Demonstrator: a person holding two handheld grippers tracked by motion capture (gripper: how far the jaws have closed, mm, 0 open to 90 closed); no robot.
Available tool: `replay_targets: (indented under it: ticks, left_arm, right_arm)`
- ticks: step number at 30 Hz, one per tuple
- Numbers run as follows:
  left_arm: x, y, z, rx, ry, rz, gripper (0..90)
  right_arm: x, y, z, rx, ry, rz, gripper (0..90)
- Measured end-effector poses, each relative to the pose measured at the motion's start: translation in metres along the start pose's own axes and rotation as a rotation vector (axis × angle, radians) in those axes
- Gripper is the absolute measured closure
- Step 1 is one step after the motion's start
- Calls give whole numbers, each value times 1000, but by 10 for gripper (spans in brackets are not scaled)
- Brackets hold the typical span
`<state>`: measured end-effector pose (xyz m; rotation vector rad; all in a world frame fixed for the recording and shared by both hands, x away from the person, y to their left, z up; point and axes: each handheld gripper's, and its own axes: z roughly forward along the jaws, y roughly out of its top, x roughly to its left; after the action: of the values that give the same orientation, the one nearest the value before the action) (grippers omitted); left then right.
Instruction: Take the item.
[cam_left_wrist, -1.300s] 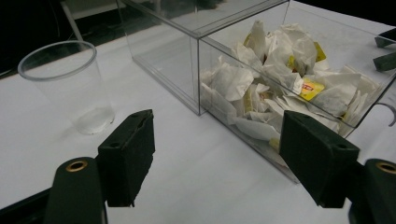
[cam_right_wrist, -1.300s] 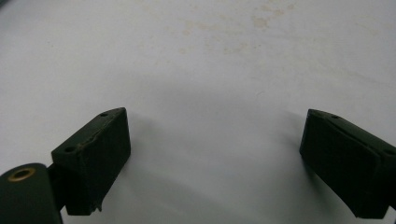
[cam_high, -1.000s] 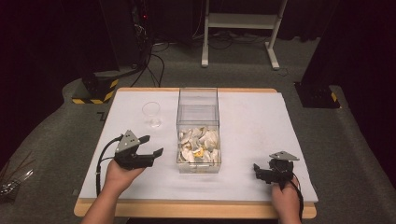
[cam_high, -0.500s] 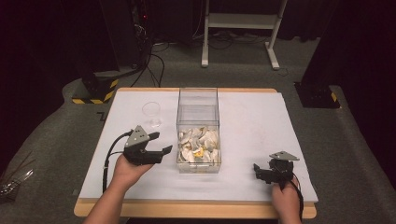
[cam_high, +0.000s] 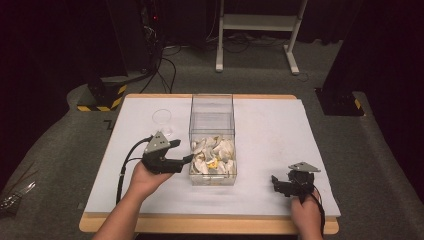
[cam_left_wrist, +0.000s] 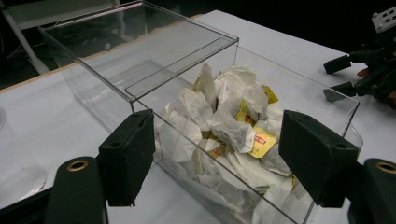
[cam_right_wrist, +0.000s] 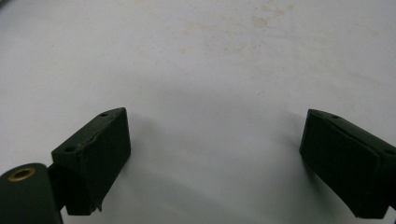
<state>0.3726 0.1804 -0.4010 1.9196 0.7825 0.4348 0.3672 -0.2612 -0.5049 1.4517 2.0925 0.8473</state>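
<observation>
While both tongs (cam_high: 188, 160) (cam_high: 274, 183) gape, white table (cam_high: 270, 130), clear box (cam_high: 212, 120), dark room.

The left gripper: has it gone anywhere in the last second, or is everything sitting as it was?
The left gripper has moved forward and right, up to the clear box of tea bags, its fingers open and holding nothing. The right gripper, box and glass stayed put.

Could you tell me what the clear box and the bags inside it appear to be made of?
The clear box looks like glossy acrylic or similar rigid plastic: see-through walls, bright straight edges. The tea bags look like thin matte paper, crumpled and slightly translucent, with yellow printed tags.
</observation>
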Motion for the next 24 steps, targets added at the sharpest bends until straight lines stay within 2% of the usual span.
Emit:
replay_targets:
  ticks: [5, 13, 24]
  left_arm:
    - [-1, 4, 4, -6, -16, -2, 277]
    - [-4, 14, 10, -10, -22, 17, 280]
    - [-5, 20, 20, -1, -46, 10, 284]
  right_arm:
    - [0, 0, 0, 0, 0, 0, 87]
    - [0, 0, 0, 0, 0, 0, 87]
    - [0, 0, 0, -1, -1, 0, 87]
